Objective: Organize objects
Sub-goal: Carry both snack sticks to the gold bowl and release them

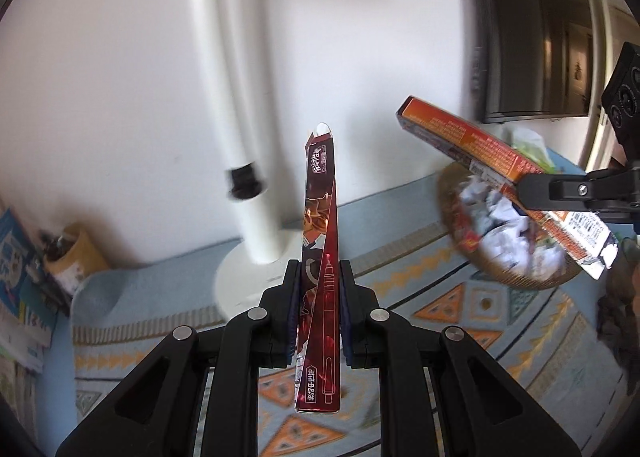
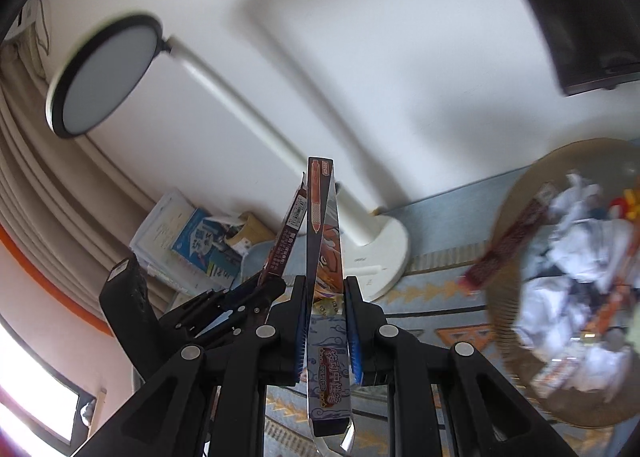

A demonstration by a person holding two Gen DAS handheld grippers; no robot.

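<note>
My left gripper [image 1: 319,269] is shut on a long dark red pen box [image 1: 320,241] and holds it upright above the table. My right gripper [image 2: 326,285] is shut on an orange and grey pen box [image 2: 324,257], also held up off the table. In the left wrist view the right gripper [image 1: 528,185] holds that orange box [image 1: 472,141] at a slant above a woven basket [image 1: 516,277]. In the right wrist view the left gripper [image 2: 272,285] and the red box [image 2: 286,233] show just to the left. The basket [image 2: 504,321] holds crumpled white paper and another red box [image 2: 508,241].
A white desk lamp [image 1: 256,185] stands on its round base by the white wall. Its round head [image 2: 104,75] shows in the right wrist view. Books and a yellow tube [image 1: 72,261] lie at the left. A blue patterned cloth [image 1: 460,321] covers the table. A dark screen [image 1: 532,29] hangs at the right.
</note>
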